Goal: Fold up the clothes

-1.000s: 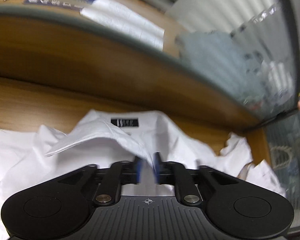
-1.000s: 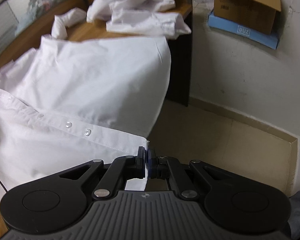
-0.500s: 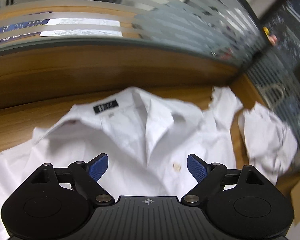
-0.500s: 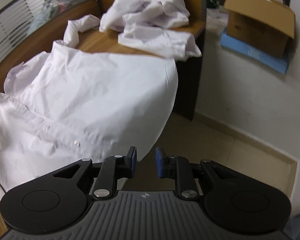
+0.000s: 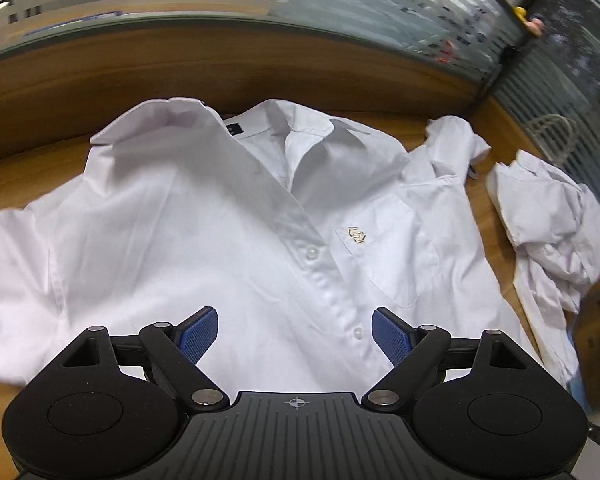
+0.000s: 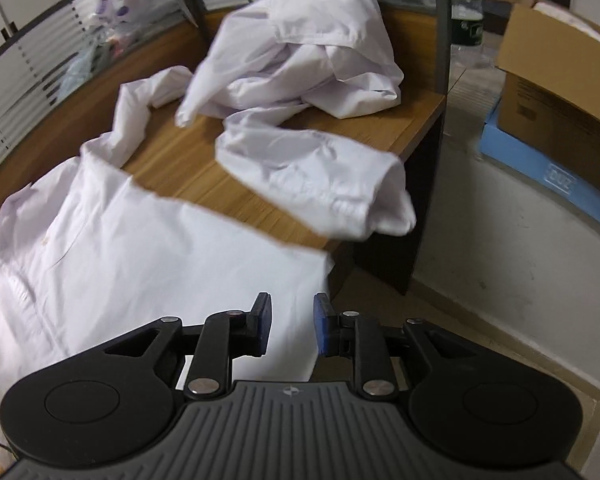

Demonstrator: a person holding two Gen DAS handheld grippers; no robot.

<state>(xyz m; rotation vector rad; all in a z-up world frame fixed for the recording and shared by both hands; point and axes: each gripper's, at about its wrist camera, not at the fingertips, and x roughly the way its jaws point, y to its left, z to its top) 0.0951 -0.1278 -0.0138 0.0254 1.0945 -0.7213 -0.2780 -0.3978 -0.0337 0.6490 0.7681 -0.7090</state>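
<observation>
Both pairs of blue-padded fingers are empty. Left gripper hangs with its jaws spread wide above the white shirt, which lies front-up on the wooden desk, collar at the far side, placket buttoned, chest pocket to the right. Further right sits a crumpled pile of white clothes. Right gripper hangs over the shirt's lower hem at the desk's near edge, jaws parted a little, nothing between them. A cardboard box stands far right.

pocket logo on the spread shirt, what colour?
Gold/tan, a small emblem on the white button-up shirt's chest pocket; clearest in the left wrist view.
</observation>
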